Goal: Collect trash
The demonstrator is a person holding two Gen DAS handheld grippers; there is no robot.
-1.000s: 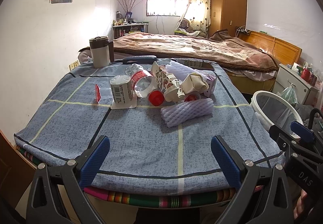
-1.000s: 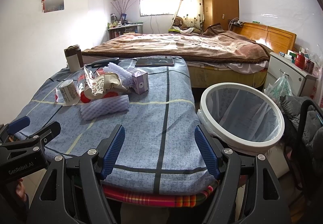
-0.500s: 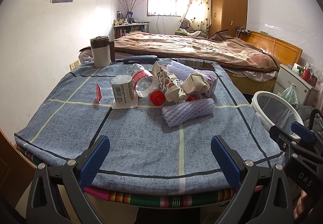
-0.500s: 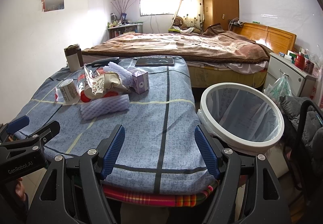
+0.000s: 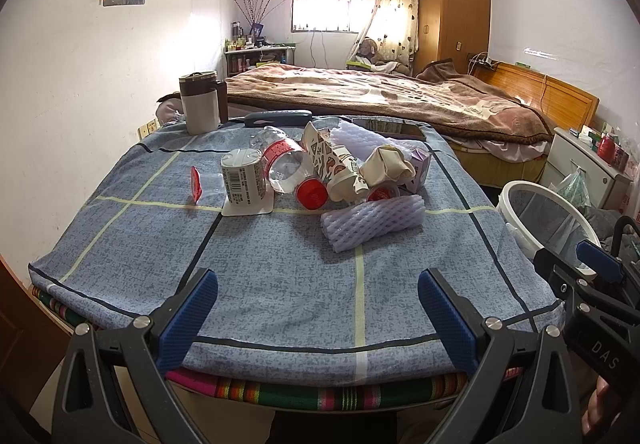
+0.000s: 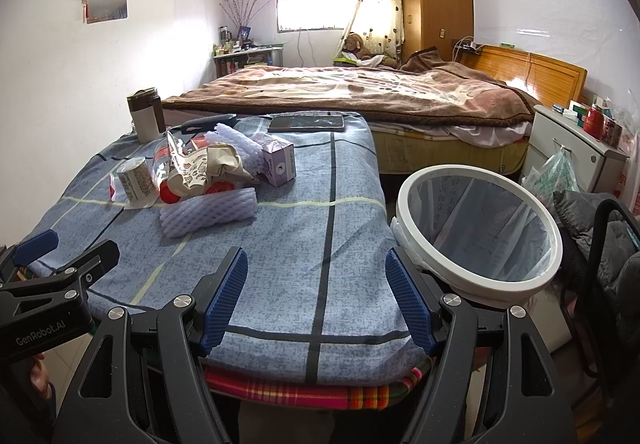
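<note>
A pile of trash lies mid-table: a white foam net sleeve, a clear bottle with red cap, a labelled cup, a crumpled patterned carton, a purple carton and a red lid. A white bin with a clear liner stands right of the table. My left gripper is open and empty at the table's near edge. My right gripper is open and empty at the near right corner, beside the bin.
The table has a blue checked cloth. A thermos, a dark case and a phone lie at its far end. A bed is behind, a white nightstand and dark clothes to the right.
</note>
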